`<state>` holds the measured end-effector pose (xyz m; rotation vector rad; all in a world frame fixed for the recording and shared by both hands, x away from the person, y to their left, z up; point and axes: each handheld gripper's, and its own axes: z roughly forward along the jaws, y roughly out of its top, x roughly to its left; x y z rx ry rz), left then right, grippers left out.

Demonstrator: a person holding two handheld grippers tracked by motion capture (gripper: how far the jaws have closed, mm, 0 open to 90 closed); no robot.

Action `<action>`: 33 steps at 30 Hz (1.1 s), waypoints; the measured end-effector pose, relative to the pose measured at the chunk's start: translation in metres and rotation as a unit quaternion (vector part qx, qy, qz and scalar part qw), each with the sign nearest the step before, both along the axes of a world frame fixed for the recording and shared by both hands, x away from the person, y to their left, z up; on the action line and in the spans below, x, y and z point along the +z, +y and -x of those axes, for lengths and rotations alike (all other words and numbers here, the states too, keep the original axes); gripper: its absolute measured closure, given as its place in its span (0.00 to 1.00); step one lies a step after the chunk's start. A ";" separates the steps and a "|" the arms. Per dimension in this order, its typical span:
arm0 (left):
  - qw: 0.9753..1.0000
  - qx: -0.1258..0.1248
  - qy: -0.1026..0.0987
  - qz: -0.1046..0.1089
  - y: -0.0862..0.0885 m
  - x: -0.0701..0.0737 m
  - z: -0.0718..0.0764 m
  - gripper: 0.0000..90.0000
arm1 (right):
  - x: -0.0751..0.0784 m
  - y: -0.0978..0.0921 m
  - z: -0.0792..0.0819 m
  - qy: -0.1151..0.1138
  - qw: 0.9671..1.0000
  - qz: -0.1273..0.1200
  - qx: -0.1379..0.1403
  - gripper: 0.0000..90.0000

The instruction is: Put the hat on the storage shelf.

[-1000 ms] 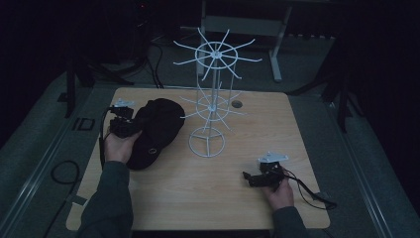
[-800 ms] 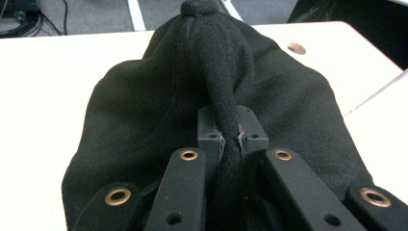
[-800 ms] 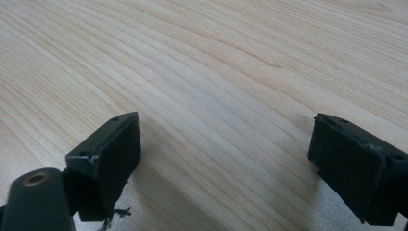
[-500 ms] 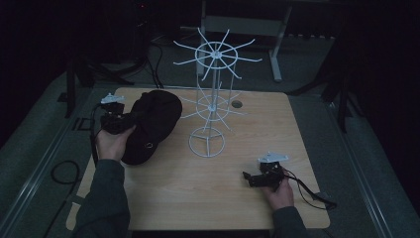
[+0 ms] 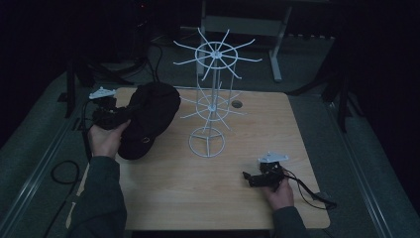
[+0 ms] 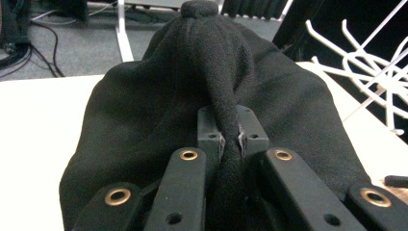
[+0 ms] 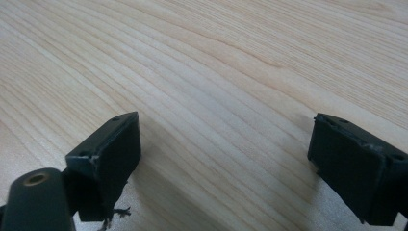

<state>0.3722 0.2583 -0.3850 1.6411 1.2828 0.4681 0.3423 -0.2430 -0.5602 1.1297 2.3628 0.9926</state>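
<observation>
High view, left to right: near the far left corner of the light wooden table (image 5: 198,198), the left gripper (image 5: 111,118), a black two-jaw tool topped by a grey three-cornered plate, is held in the person's left hand (image 5: 105,140), whose dark green sleeve enters over the near left edge; its jaws are pinched tight on a fold of the black fabric cap (image 5: 148,119), a soft domed cap with a small button at its crown; in the left gripper view the fold of the cap (image 6: 211,91) runs up between the two black jaws, which are closed narrowly upon it, and the rest of the cloth drapes to either side; whether the cap's lower rim touches the table cannot be told in the high view; just beside the cap, towards the middle of the table, stands the white wire display stand (image 5: 212,94), upright, with a round wire base, a central pole and two tiers of radiating spokes, the upper tier wider than the lower; some spokes of the stand (image 6: 370,62) appear at the right of the left gripper view; a small round hole (image 5: 237,104) lies in the tabletop near the far edge, right of the stand; near the near right corner the right gripper (image 5: 250,177) rests low over the table in the person's right hand (image 5: 280,192), its cable trailing off the right edge; in the right gripper view its two black jaws stand wide apart, holding nothing, above bare wood grain (image 7: 231,77).
</observation>
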 end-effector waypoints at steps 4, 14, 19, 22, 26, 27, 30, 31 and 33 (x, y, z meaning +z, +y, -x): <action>1.000 -0.002 -0.004 0.002 0.003 0.003 0.001 0.94 | 0.000 0.000 0.000 0.000 1.000 0.000 0.000 0.12; 1.000 -0.010 -0.018 0.021 0.009 0.014 0.003 0.94 | 0.000 0.000 0.000 0.000 1.000 0.000 0.000 0.12; 0.999 -0.017 -0.026 0.038 0.013 0.017 0.003 0.94 | 0.000 0.000 0.000 0.000 1.000 0.000 -0.001 0.12; 0.999 -0.022 -0.029 0.040 0.014 0.020 0.003 0.94 | 0.000 0.000 0.000 0.000 1.000 0.000 -0.001 0.12; 0.998 -0.026 -0.035 0.049 0.016 0.023 0.004 0.94 | 0.000 0.000 0.000 -0.001 1.000 0.000 0.000 0.12; 0.998 -0.028 -0.036 0.050 0.016 0.025 0.004 0.94 | 0.000 0.000 0.000 -0.001 1.000 0.000 0.000 0.12; 0.998 -0.033 -0.037 0.048 0.017 0.029 0.003 0.94 | 0.000 0.000 0.000 -0.001 1.000 0.000 0.000 0.12; 0.998 -0.036 -0.037 0.047 0.017 0.030 0.003 0.94 | 0.000 0.000 0.000 0.000 1.000 0.000 0.000 0.12; 0.998 -0.039 -0.037 0.044 0.017 0.032 0.003 0.94 | 0.000 0.000 0.000 -0.001 1.000 0.000 0.000 0.12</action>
